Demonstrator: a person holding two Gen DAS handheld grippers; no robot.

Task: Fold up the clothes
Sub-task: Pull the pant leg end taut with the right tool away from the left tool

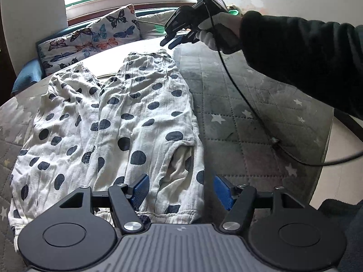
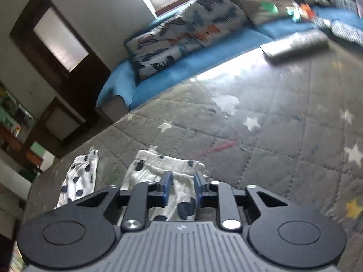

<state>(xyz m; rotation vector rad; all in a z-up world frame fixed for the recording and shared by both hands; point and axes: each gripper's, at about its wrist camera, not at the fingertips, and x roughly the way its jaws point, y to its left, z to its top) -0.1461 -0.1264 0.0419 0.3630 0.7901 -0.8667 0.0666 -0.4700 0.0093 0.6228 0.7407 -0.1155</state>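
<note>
Left wrist view: our left gripper [image 1: 181,192] gapes empty over the waistband of the soft, limp trousers [image 1: 127,122], right gripper [image 1: 173,40] part-open, empty above the cuffs.

A round desk [image 1: 249,104] under a grey quilted cover with white stars carries white trousers [image 1: 127,122] with dark spots, spread flat from 6 toward 12 o'clock. At 3 o'clock a black cable [image 1: 275,141] seems to touch the cover.
</note>
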